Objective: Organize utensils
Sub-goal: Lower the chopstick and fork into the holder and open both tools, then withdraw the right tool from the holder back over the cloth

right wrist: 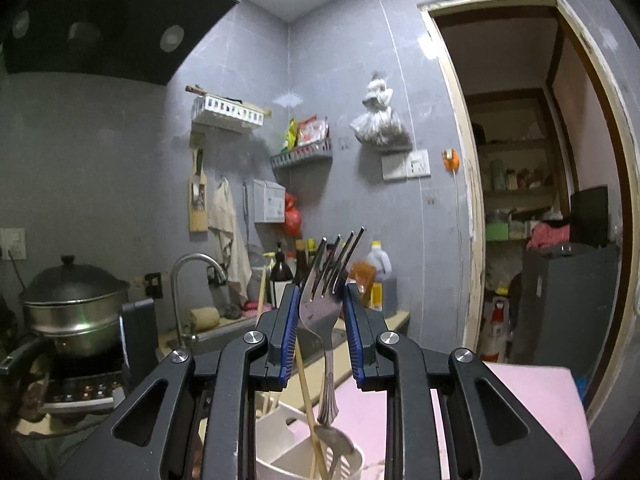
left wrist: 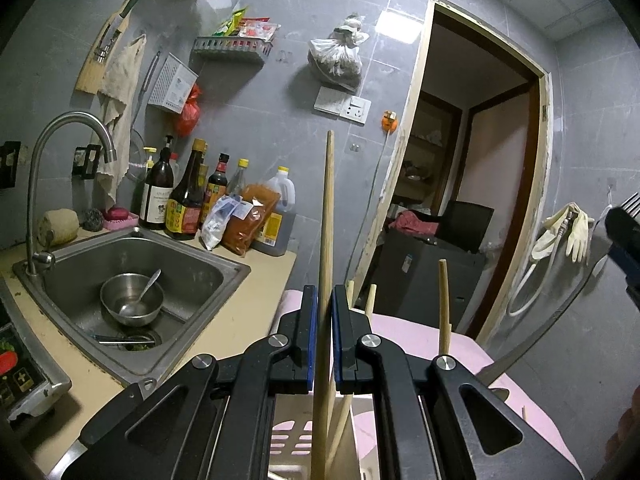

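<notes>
Fork (right wrist: 320, 312): metal, four tines pointing up, held between the pads of the right hand-held gripper (right wrist: 320, 332); its ornate handle end hangs down just above the white utensil holder (right wrist: 280, 440), at the near centre of the right wrist view.
Fork handling: judged stiff, fairly light, smooth and likely slippery; the grip sits at the broad shoulder below the tines, where the flat faces give the pads most to bite on.
Right hand-held gripper: jaws narrowed onto the fork's head, both blue pads against its edges as far as I can tell.
Chopstick (left wrist: 326, 260): long pale wooden stick, upright, pinched between the pads of the left hand-held gripper (left wrist: 325, 320), its tip reaching far above the jaws.
Chopstick handling: judged very light and rigid but thin, so apt to pivot in a pinch; a hold near mid-length keeps it steady.
Left hand-held gripper: pressed nearly together on the chopstick.
Utensil holder: sits on a pink board (right wrist: 540, 420) at the counter's (left wrist: 240, 312) right end; it already carries a slotted metal utensil (right wrist: 336, 448) and other sticks.
Risk: the fork could slide down through the pads if the grip eases early.
Sink (left wrist: 224, 276): left, holding a steel bowl (left wrist: 132, 300) with a spoon.
</notes>
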Demonstrator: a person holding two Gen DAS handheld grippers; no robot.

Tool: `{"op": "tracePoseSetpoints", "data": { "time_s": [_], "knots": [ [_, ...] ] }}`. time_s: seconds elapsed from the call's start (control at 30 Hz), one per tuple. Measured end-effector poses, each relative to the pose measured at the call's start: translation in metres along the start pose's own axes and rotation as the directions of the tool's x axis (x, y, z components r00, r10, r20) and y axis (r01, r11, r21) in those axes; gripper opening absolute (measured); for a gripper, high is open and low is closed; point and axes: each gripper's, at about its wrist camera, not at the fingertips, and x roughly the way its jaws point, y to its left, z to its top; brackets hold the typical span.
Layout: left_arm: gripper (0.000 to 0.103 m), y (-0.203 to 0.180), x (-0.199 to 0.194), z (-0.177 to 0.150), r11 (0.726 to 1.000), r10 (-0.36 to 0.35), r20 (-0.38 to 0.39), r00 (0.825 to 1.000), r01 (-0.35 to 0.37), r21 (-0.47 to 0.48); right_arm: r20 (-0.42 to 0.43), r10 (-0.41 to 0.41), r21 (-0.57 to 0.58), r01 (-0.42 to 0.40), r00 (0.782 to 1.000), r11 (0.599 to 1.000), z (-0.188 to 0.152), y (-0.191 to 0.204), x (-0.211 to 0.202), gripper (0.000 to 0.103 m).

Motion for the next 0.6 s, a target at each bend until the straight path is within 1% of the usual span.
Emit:
{"op": "tracePoseSetpoints", "data": {
  "time_s": [0.03,0.07,0.2,0.4,0.5,0.57,0.6],
  "knots": [
    [0.004,0.0,0.0,0.0,1.0,0.001,0.0,1.0,-0.001,0.0,-0.001,0.0,0.005,0.0,1.0,1.0,-0.001,-0.001,0.0,0.005],
    [0.004,0.0,0.0,0.0,1.0,0.001,0.0,1.0,-0.001,0.0,-0.002,-0.009,0.006,0.009,1.0,1.0,-0.001,-0.002,0.0,0.004],
    [0.004,0.001,-0.001,0.0,1.0,0.001,0.001,1.0,-0.001,-0.008,-0.025,-0.003,0.009,0.003,1.0,1.0,-0.001,-0.005,0.003,0.004],
    [0.005,0.002,-0.002,0.0,1.0,-0.001,-0.012,1.0,0.0,-0.006,-0.05,0.001,0.015,0.0,0.999,1.0,-0.009,-0.007,0.004,0.004],
    [0.005,0.0,-0.003,0.0,1.0,-0.01,-0.028,1.0,0.01,-0.001,-0.069,-0.001,0.021,0.002,0.998,1.0,-0.011,-0.011,0.005,0.004],
    [0.006,-0.003,-0.004,0.0,1.0,-0.002,-0.042,0.999,0.003,0.016,-0.087,-0.017,0.016,0.019,0.996,1.0,-0.014,-0.017,0.004,0.005],
    [0.009,-0.004,-0.004,0.0,1.0,-0.001,-0.052,0.999,0.002,0.023,-0.101,-0.027,0.009,0.029,0.995,1.0,-0.016,-0.02,0.005,0.005]
  ]
}}
